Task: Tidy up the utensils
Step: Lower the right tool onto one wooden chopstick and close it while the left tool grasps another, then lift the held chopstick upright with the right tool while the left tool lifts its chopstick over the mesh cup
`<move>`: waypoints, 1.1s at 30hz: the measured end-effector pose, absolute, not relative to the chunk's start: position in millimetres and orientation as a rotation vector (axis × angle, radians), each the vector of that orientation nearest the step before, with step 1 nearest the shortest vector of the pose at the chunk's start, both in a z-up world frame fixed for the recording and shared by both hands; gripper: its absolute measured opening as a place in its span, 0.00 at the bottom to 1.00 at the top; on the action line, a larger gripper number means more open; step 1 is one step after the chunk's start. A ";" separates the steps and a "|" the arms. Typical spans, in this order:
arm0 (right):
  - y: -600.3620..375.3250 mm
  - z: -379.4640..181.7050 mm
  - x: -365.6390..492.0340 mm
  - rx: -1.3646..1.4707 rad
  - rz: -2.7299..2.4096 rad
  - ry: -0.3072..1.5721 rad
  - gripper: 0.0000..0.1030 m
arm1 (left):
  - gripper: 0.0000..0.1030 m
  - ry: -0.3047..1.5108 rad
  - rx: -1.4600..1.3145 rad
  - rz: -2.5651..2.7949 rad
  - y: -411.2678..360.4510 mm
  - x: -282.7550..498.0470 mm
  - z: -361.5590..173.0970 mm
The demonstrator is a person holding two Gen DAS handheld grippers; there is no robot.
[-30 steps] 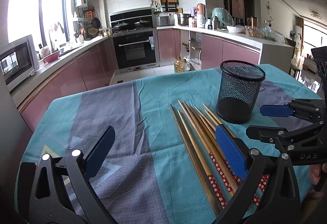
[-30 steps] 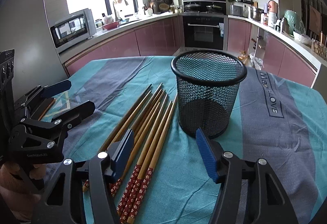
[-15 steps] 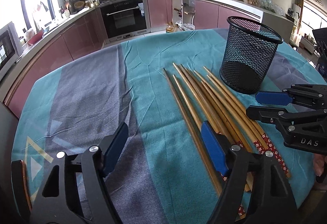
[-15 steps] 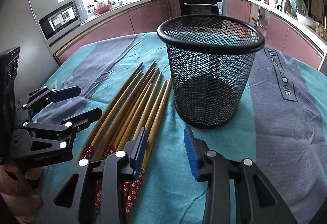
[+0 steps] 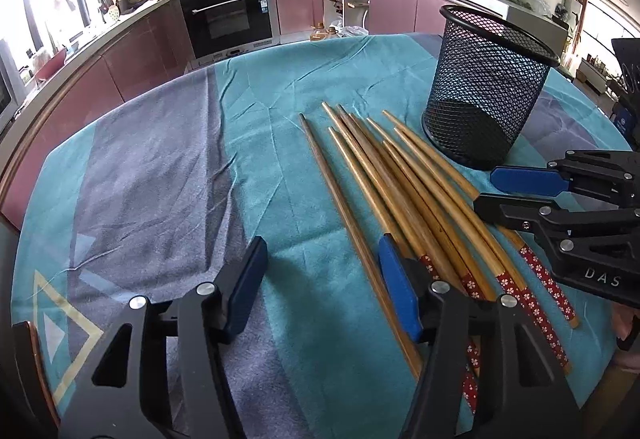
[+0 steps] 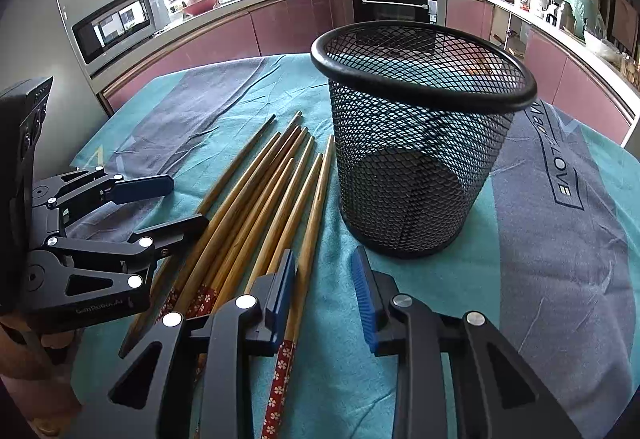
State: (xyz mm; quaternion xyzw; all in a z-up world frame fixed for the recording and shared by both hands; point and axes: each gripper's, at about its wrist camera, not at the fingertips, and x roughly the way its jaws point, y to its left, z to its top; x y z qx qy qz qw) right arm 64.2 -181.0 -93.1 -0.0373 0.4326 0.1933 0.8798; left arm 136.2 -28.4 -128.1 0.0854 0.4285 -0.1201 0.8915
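While both grippers hang low over the table, the scene reads as follows.

Table cover: a teal and grey cloth (image 5: 256, 159) lies wrinkled over the whole top, with lettering on its grey band near the right edge in the right wrist view.

Chopsticks: a bundle of wooden chopsticks (image 5: 384, 179) lies flat on the cloth near the middle, fanned slightly, thin tips toward the far edge, red flowered ends toward the near edge.

Mesh cup: a black wire mesh cup (image 6: 420, 159) stands upright just beside the tips of the rightmost sticks, toward the far right of the table; nothing shows inside it.

Left gripper: the left gripper (image 5: 324, 291) is partly spread, its jaws having just been closing. Its right pad sits over the handle ends of the leftmost sticks, its left pad over bare cloth. One dark stick runs between the pads, and neither pad presses on it.

Right gripper: the right gripper (image 6: 324, 291) is narrowed but not pressed together, its jaws having just been closing. The rightmost chopstick (image 6: 308, 239) passes just by the inner face of its left pad; whether the pad touches it I cannot tell. Its right pad stands over bare cloth, near the foot of the cup.

Hand: fingers (image 6: 36, 379) grip the left gripper's handle at the near left edge.
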 end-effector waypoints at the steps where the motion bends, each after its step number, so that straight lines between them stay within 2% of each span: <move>1: -179.6 -93.3 65.3 -0.083 0.402 0.902 0.27 | 0.54 0.890 0.178 -0.250 -29.2 137.8 -128.4; 4: -174.9 -93.9 68.4 -0.098 0.403 0.901 0.27 | 0.52 0.898 0.166 -0.256 -30.8 143.4 -128.5; 7: -172.4 -94.5 70.9 -0.101 0.401 0.900 0.26 | 0.44 0.903 0.156 -0.268 -34.2 150.2 -128.6; 10: -173.6 -94.3 73.5 -0.080 0.416 0.907 0.14 | 0.36 0.907 0.143 -0.277 -36.5 153.6 -128.3; 14: -175.3 -94.5 73.9 -0.061 0.428 0.906 0.08 | 0.13 0.914 0.099 -0.297 -36.9 153.3 -127.6; 26: -179.7 -79.5 63.4 -0.017 0.482 0.860 0.06 | 0.07 0.897 0.017 -0.298 -21.2 141.2 -121.9; 33: -186.3 -55.2 50.8 0.009 0.535 0.780 0.06 | 0.07 0.846 -0.039 -0.354 -9.4 129.8 -93.5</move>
